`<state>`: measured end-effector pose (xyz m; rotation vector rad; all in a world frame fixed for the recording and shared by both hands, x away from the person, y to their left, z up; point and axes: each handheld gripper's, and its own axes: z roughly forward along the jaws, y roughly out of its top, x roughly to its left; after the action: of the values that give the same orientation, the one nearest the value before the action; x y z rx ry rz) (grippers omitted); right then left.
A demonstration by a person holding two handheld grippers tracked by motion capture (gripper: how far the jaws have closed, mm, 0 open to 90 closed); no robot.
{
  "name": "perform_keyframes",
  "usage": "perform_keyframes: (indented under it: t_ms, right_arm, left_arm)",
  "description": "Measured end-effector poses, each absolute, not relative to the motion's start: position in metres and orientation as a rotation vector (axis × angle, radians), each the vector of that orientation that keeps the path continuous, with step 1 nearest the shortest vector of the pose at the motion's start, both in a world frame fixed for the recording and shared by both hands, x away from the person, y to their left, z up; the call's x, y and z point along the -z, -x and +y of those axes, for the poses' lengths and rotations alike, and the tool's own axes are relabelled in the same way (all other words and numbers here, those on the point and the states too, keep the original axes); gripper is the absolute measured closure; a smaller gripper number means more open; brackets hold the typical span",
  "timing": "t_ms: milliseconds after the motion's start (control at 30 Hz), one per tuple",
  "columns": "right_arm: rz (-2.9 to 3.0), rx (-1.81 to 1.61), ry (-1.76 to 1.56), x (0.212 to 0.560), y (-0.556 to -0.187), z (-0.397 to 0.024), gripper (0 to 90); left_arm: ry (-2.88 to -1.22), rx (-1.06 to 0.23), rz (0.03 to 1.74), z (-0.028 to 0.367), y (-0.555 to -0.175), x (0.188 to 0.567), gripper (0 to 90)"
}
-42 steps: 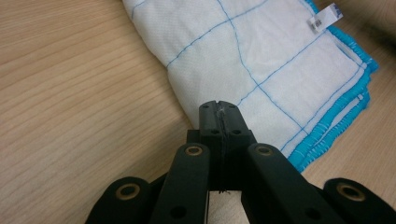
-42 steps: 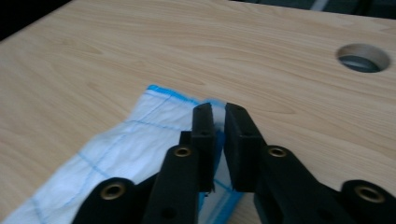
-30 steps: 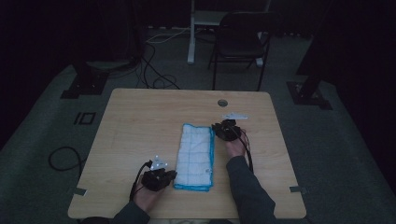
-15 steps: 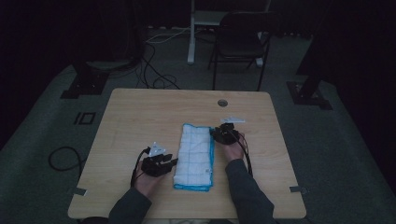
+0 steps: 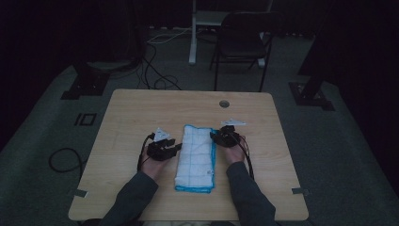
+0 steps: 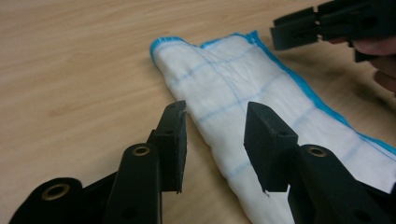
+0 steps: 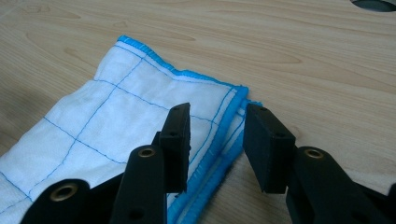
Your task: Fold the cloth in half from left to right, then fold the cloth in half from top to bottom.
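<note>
Both grippers' jaws have just been opening and grip nothing: the left gripper (image 5: pixel 175 148) and right gripper (image 5: pixel 215 137) flank the folded white cloth (image 5: pixel 196 157); each should pinch one blue-stitched edge squarely before the next fold.

from above, my room is dim and murky, the floor and far wall sinking into near black, only the tabletop (image 5: pixel 141 117) faintly lit. close up along my jaws the light is bright and even, with soft shadows; the jaws nearest the lens look slightly blurred
</note>
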<state>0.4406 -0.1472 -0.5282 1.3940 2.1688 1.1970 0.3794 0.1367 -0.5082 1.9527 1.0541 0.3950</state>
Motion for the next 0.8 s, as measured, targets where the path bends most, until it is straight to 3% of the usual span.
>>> perform_keyframes:
  t_ms: [567,800]
  right_arm:
    - [2.167,-1.198,-1.42,0.532,-0.445,-0.146,58.0]
    - [2.131,-1.188,-1.492,0.534,-0.448,-0.15,52.3]
  left_arm:
    - [-1.958,-0.383,1.177,0.125,-0.442,0.521,58.7]
    - [-1.98,-0.362,1.25,0.117,-0.457,0.53,58.7]
